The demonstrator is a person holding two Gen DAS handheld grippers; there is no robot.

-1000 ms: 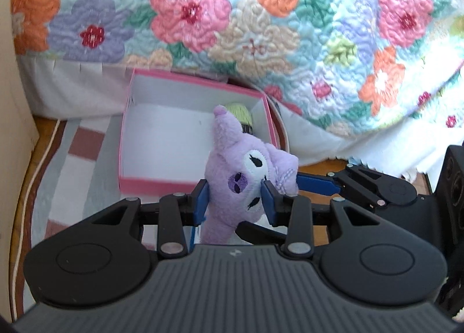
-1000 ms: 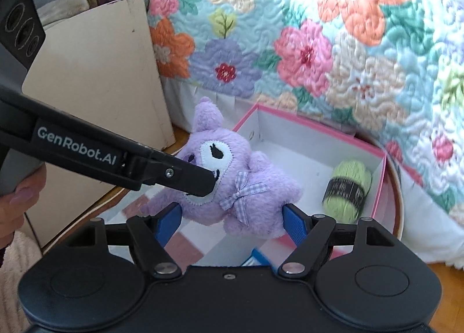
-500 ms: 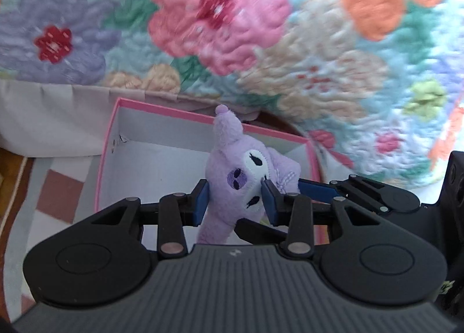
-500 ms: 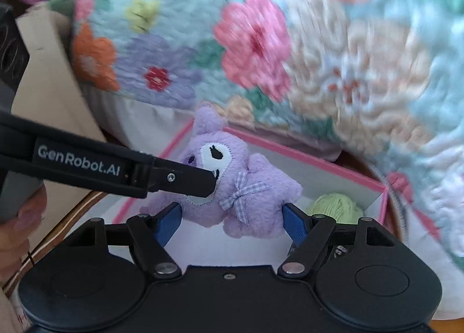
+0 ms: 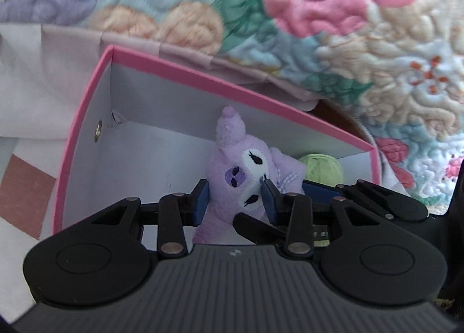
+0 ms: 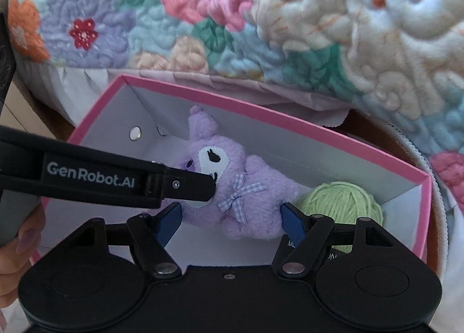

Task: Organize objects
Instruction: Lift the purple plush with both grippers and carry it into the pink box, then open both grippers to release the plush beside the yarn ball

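Both tools have come down with the small purple plush toy [image 6: 232, 185], from above the rim into the pink-walled white cardboard box [image 5: 95, 101]. A flowered quilt [image 6: 290, 28] hangs behind. The left tool [image 5: 233, 198] pinches its head; the right tool [image 6: 232, 221] is closed across its body. A green yarn ball [image 6: 342, 199] lies beside it.

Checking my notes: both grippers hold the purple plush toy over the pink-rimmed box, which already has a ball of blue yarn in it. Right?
Not quite: the yarn ball is light green, as the right wrist view shows. Otherwise yes: both grippers hold the purple plush toy over the pink-rimmed box.
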